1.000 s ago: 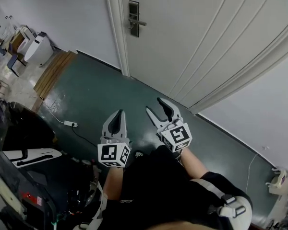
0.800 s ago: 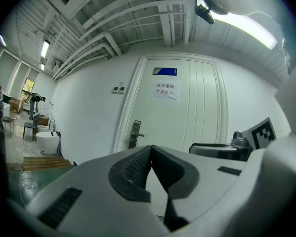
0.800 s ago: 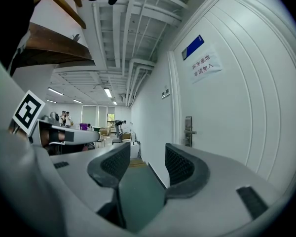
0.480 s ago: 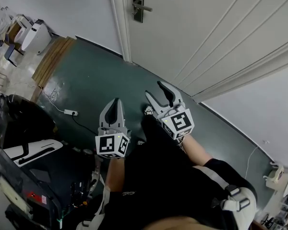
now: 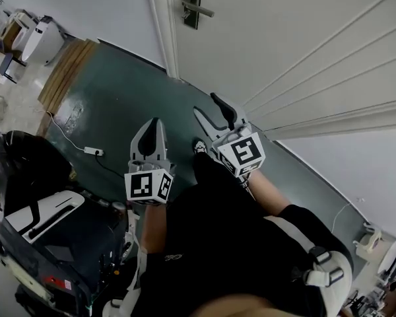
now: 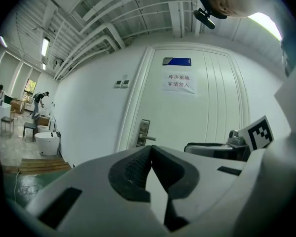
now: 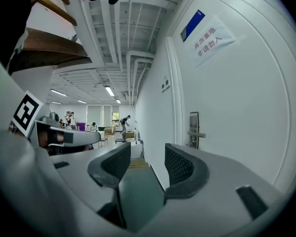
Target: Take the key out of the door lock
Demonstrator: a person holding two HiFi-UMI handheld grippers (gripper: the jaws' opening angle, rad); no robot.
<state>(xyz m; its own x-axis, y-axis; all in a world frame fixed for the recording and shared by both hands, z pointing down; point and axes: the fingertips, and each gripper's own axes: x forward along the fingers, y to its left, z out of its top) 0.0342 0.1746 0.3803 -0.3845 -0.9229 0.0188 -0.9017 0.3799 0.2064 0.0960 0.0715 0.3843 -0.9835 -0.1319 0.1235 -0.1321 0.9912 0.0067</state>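
A white panelled door [image 5: 284, 38] stands ahead, with a metal lock plate and lever handle [image 5: 193, 5] near its left edge; the plate also shows in the left gripper view [image 6: 143, 133] and the right gripper view [image 7: 194, 131]. No key can be made out at this distance. My left gripper [image 5: 153, 128] hangs low over the green floor, jaws shut with nothing between them. Beside it my right gripper [image 5: 208, 106] is open and empty. Both are well short of the door.
A white power strip and cable [image 5: 92, 151] lie on the green floor [image 5: 119, 98]. A dark desk with equipment [image 5: 46, 223] stands at the left. Wooden boards [image 5: 66, 78] and white units [image 5: 43, 38] sit by the wall. Paper signs [image 6: 177, 80] hang on the door.
The view has moved toward the door, so the lock plate now sits at the top edge. Both grippers keep their poses; left stays shut, right stays open.
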